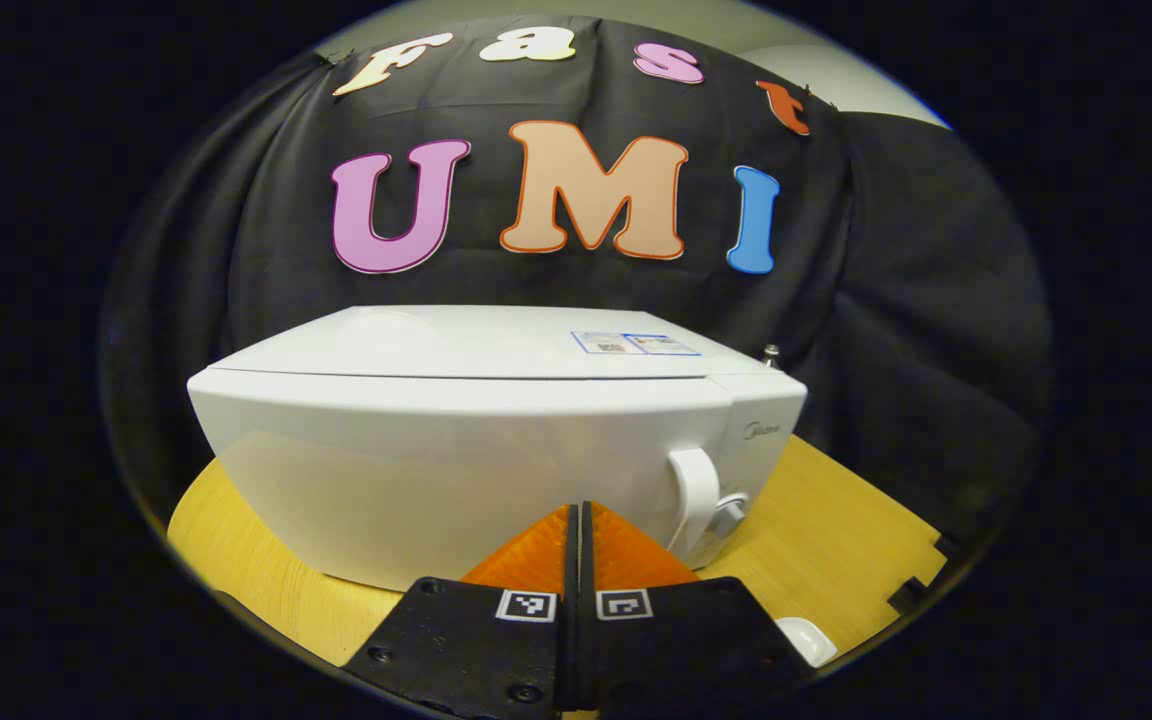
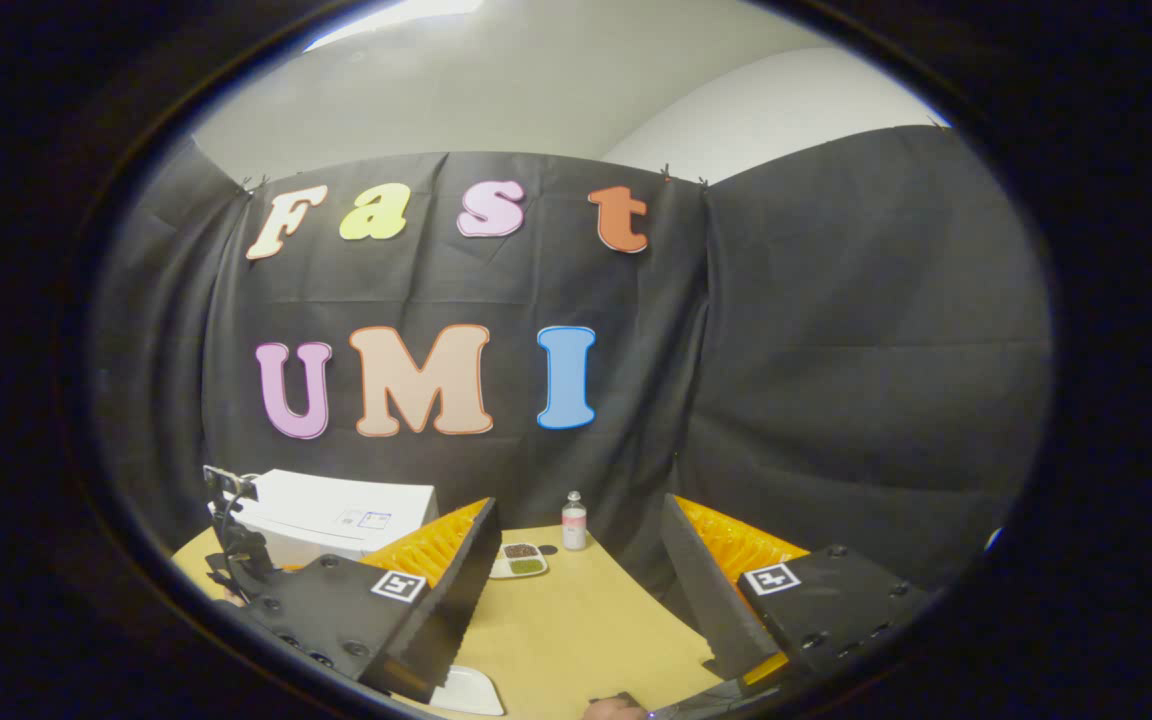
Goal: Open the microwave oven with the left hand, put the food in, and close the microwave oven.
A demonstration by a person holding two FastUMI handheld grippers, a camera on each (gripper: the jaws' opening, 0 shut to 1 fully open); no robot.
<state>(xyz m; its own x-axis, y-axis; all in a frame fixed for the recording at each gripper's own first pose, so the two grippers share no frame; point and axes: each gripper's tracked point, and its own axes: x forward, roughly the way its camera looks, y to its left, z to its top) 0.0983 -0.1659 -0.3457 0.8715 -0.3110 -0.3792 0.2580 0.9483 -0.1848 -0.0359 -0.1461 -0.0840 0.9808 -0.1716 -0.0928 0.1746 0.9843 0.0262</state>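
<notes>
We held the left gripper [image 1: 580, 520] with fingers pressed together, close before the closed microwave oven [image 1: 496, 440] on the wooden table [image 1: 836, 540]. Our right gripper [image 2: 576, 590] stood wide apart; beyond it lay the food tray [image 2: 520, 560] beside a small bottle [image 2: 574, 521].

Tabletop [image 2: 576, 620]: light wood, with a notched edge on its right in the left gripper view
Microwave [image 1: 476, 440]: white, door shut, standing at the left
Food tray [image 2: 519, 560]: near the back
Bottle [image 2: 574, 522]: upright, just beside the tray
White dish [image 2: 466, 690]: at the near edge
</notes>
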